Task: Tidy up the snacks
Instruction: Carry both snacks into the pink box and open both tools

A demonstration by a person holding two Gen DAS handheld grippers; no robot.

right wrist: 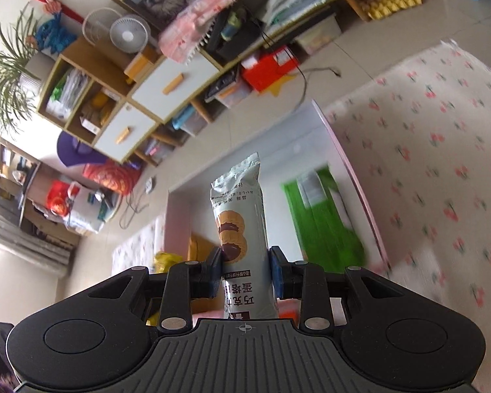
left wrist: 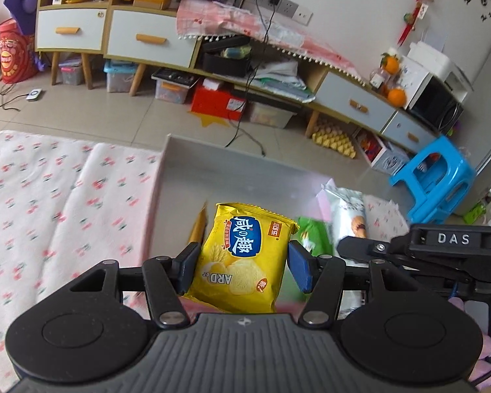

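1. Your left gripper (left wrist: 242,267) is clamped across the yellow cracker packet (left wrist: 245,258), whose long axis runs forward along the fingers.
2. Your right gripper (right wrist: 245,273) grips the grey biscuit sleeve (right wrist: 242,229) the same way, pointing away.
3. Both packs hang over the pink-rimmed box (left wrist: 212,163), directly below and ahead; a green packet (right wrist: 324,216) already lies inside.

Yellow cracker packet (left wrist: 245,255) with blue label at centre; pale grey-green biscuit pack (right wrist: 242,226) with brown cookies; green packet (right wrist: 324,219) right; pink-flowered white cloth (left wrist: 55,203) left.
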